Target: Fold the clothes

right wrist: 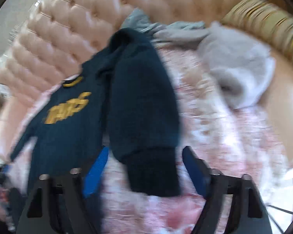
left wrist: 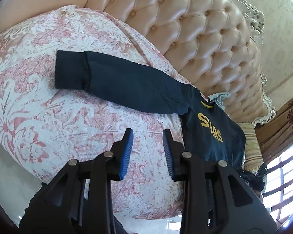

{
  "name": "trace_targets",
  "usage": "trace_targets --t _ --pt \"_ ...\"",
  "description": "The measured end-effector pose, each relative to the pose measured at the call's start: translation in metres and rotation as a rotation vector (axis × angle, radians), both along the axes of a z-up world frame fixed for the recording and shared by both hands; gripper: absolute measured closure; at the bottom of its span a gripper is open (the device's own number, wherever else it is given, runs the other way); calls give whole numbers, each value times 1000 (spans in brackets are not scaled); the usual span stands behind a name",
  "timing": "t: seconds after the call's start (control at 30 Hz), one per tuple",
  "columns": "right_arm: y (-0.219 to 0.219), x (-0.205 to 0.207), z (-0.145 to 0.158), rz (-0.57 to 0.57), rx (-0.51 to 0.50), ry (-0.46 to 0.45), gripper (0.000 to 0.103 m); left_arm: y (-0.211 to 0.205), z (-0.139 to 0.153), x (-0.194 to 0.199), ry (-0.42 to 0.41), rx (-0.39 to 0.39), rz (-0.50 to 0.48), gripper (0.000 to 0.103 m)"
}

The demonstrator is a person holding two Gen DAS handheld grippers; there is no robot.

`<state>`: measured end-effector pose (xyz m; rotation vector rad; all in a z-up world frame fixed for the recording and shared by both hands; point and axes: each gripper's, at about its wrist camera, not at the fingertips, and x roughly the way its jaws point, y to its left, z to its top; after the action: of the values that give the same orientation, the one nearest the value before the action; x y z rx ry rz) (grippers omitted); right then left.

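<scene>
Tufted peachy leather headboard fills the background, glossy and buttoned, with a carved silvery frame edge that runs out of shot. Bed's covered in a pink-and-white damask bedspread, nubbly texture, big floral scrolls.

Navy sweatshirt lies flat on it near the headboard, one long sleeve stretched out sideways with a ribbed cuff. Yellow chest lettering is partly hidden by a fold, so I can't read the whole word. Its lower hem is cut off behind the left gripper, which hangs over bare bedspread just beside the shirt, blue ribbed pads parted a moderate way, nothing between them.

Right wrist view is badly motion-smeared (everything's streaky). The other sleeve hangs down the middle with its dark cuff between the fingers of the right gripper, which look spread wide. Can't tell if the pads touch it. Grey crumpled clothing sits further back, shape unclear, next to a gold-striped cushion.
</scene>
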<state>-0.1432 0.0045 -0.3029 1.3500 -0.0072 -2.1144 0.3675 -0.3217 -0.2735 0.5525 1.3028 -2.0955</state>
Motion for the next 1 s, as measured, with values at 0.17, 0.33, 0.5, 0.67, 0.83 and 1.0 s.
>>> trace_targets --t 0.17,0.33,0.5,0.67,0.83,1.0 --pt "10 -5 39 -67 37 107 93 -4 -4 3 16 27 17 69" --pt "34 -40 110 -197 75 293 93 -4 -4 1 11 30 7 69" --pt "27 -108 149 -223 212 400 93 -4 -4 1 4 33 7 69" --pt "5 -172 133 -184 374 366 93 -5 -5 -1 -15 35 2 69" --pt "-6 -203 59 -154 555 280 92 -6 -7 -4 -36 40 -2 69" --pt "19 -200 20 -189 620 219 86 -7 -8 -6 -39 47 -11 69"
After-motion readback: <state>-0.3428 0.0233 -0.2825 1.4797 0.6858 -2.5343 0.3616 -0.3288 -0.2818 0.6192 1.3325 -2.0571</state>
